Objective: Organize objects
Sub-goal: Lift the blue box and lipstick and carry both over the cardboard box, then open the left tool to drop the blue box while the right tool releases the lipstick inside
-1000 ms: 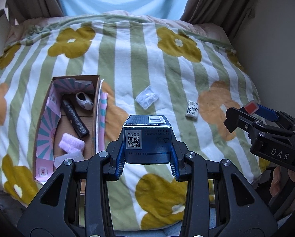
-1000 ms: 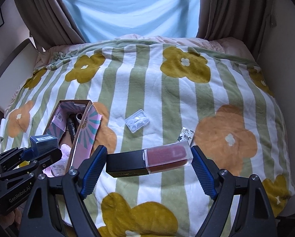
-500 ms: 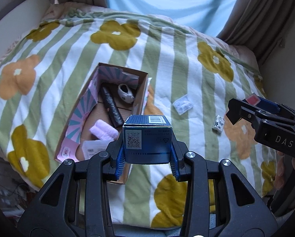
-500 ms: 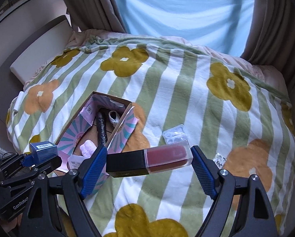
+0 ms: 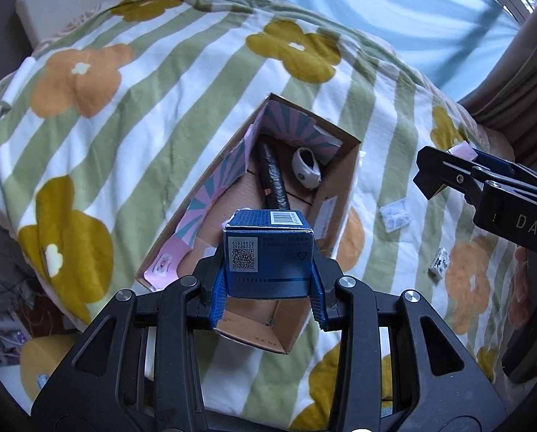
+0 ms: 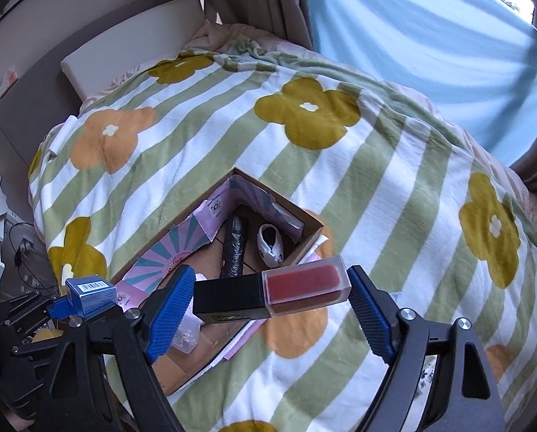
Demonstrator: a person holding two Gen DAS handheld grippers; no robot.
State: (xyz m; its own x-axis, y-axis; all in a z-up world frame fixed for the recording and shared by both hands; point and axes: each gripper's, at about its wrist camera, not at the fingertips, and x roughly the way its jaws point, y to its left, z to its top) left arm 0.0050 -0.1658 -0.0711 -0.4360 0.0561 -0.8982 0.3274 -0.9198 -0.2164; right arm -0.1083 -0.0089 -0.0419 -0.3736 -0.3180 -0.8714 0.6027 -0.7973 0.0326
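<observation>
Striped, flower-printed bedding (image 5: 182,82) carries the open cardboard box (image 5: 340,183), where a dark tube and a white pouch already lie. Left gripper (image 5: 268,288) pinches a blue carton (image 5: 268,252) by its side faces, over the box's 6 o'clock end — light, crushable. Right gripper (image 6: 272,297) clamps a lip-gloss tube (image 6: 272,295) end to end, at the box's 5 o'clock — rigid, slick, likely to pivot.

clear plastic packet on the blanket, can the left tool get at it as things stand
Probably not yet: the left tool is shut on the blue box over the cardboard box. The clear plastic packet lies uncovered beside it.
</observation>
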